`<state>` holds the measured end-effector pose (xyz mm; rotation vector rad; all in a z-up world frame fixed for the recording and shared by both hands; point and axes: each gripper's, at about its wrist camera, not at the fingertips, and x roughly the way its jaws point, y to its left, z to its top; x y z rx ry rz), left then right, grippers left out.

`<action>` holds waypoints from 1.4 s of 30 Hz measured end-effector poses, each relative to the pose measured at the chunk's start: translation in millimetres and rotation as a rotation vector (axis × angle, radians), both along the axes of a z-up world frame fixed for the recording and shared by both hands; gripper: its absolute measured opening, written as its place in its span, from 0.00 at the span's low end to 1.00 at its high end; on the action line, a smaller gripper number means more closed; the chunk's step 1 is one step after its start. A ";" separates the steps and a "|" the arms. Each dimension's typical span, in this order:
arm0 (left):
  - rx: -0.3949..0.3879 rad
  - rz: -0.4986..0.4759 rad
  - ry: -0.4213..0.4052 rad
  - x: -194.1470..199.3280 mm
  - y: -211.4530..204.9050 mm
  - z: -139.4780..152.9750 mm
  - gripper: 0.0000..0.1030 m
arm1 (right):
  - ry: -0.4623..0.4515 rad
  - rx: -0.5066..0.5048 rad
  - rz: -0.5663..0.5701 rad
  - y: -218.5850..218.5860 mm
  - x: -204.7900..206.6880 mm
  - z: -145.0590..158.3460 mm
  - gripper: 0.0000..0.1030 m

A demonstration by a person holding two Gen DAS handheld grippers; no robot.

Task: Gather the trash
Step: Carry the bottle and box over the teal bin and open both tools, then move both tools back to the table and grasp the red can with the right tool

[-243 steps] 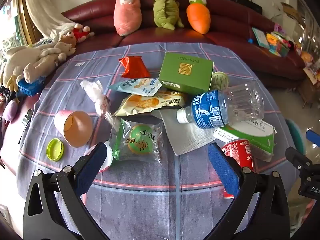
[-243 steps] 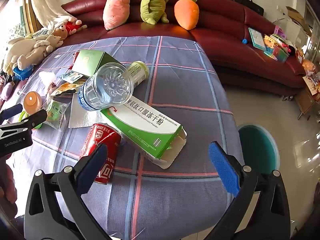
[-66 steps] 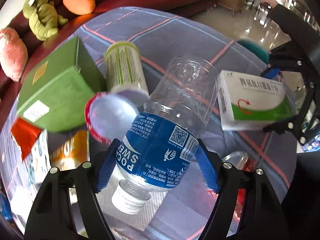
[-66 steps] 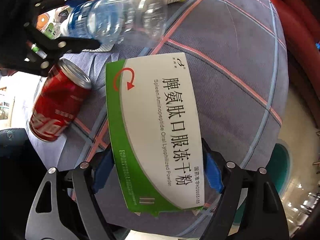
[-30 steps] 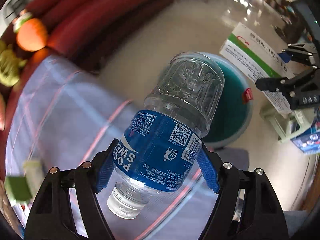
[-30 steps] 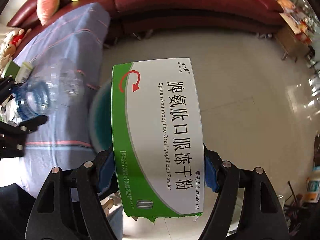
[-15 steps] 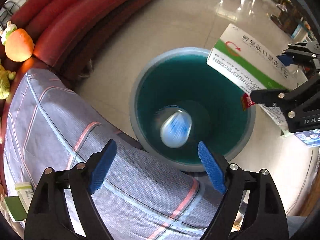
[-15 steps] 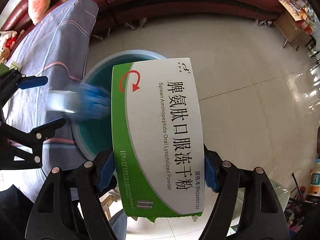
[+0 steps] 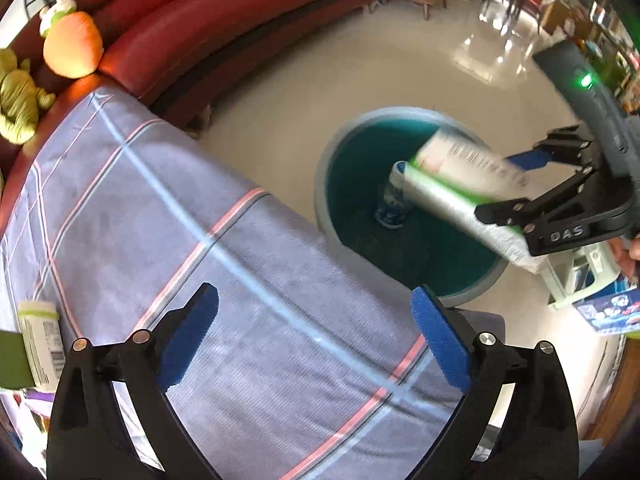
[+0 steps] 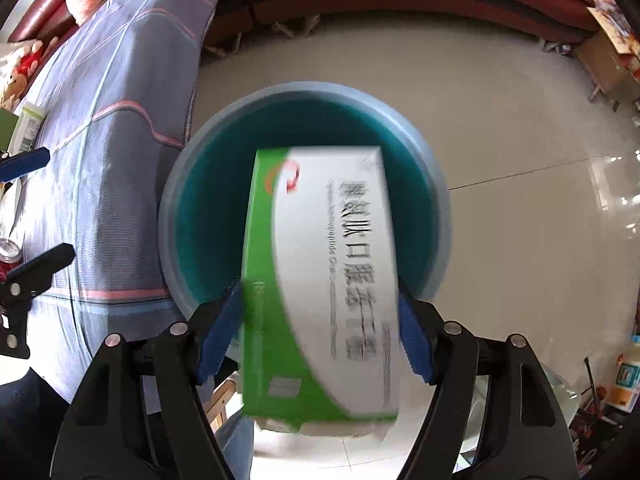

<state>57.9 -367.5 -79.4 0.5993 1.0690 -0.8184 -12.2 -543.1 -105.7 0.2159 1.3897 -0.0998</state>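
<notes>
A round teal bin stands on the floor beside the table; it also shows in the right wrist view. The clear bottle with a blue label lies inside it. The green and white medicine box is blurred and tilting down over the bin between the jaws of my right gripper, which look spread and loose on it. The box also shows in the left wrist view. My left gripper is open and empty over the table edge.
The table with its blue plaid cloth is at the left, with a white and green tube and a red can on it. A red sofa with plush toys curves behind. Boxes lie on the floor.
The bottle has come to rest in the bin. My right gripper has opened wider and the box is sliding down toward the bin. My left gripper has swung back over the table.
</notes>
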 end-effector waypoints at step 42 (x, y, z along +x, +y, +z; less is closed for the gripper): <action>-0.179 0.497 -0.121 -17.1 347.7 52.1 0.96 | -0.090 -0.001 0.335 310.6 15.5 99.6 0.88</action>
